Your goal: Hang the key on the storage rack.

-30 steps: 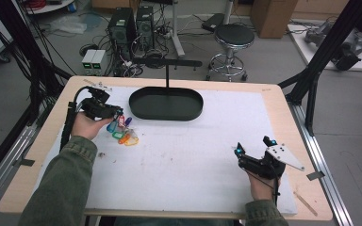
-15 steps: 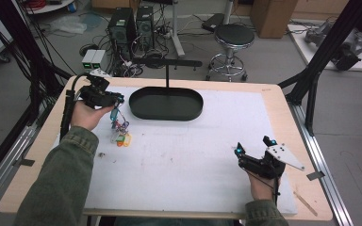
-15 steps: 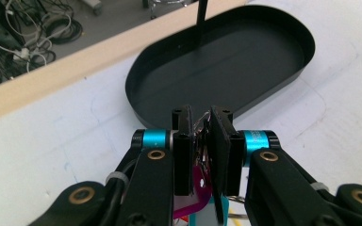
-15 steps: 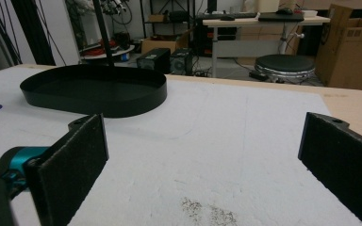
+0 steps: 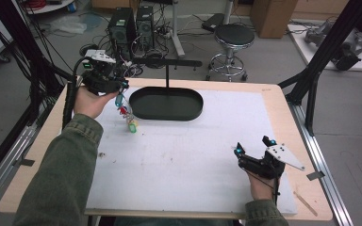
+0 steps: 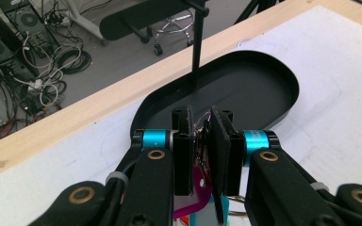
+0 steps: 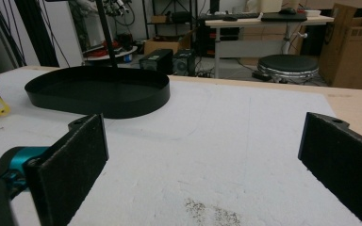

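White mat covers a wooden table, w/ PC towers, cables and a stool on the grey floor beyond the far edge. Left gripper sits above the far left part of the mat, held up off the surface. Its jaws are squeezed together on a bunch of key tags: in the left gripper view the pads pinch a thin ring or chain w/ a pink tag and a teal one just below them. From the high view the bunch hangs straight down from the jaw tips, red and teal pieces up top, a yellow-green tag lowest; can't tell if that one touches the mat. Black oval tray lies just beside the left gripper, on its right side and slightly ahead, w/ a thin black post rising from its far rim. Tags hang near the tray's left end, apart from it. Right gripper rests low over the near right part of the mat, well apart from tray and tags. Its jaws stand wide apart w/ nothing between them, only bare mat ahead in the right gripper view, tray further off to the left.
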`<state>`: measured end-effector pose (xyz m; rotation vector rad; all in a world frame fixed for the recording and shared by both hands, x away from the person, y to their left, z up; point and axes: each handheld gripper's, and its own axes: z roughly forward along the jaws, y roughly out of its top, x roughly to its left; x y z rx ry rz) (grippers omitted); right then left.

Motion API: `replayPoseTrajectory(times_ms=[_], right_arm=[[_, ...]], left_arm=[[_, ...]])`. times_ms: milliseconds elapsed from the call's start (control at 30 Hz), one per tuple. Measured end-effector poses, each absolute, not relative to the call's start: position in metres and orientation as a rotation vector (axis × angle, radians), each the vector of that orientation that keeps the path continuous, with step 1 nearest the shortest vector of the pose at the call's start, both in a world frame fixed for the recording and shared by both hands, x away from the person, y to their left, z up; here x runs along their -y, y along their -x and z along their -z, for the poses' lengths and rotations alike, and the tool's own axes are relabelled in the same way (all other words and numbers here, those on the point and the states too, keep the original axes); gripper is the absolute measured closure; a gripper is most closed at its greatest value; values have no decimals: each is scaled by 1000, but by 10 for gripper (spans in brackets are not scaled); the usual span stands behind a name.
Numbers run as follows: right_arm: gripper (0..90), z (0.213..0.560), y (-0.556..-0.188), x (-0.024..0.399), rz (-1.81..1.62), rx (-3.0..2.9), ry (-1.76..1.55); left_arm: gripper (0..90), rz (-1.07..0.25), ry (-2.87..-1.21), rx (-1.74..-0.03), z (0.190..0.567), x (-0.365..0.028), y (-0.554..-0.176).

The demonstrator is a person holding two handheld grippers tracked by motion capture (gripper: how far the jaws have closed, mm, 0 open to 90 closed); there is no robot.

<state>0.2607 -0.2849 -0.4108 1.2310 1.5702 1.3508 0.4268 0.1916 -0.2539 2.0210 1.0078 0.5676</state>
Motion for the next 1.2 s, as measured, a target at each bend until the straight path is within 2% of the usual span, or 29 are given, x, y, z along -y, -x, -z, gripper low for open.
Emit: replayPoseTrajectory(times_ms=[600,1200], right_arm=[[10,412,-264,288,-1383,-1563,-1238],[10,412,-262,294,-1404,-1536,-1273]], left_arm=[[795,-606,-2014,-999,212,-163,-458],[795,-586,-1961,-1036,203,-145,-488]])
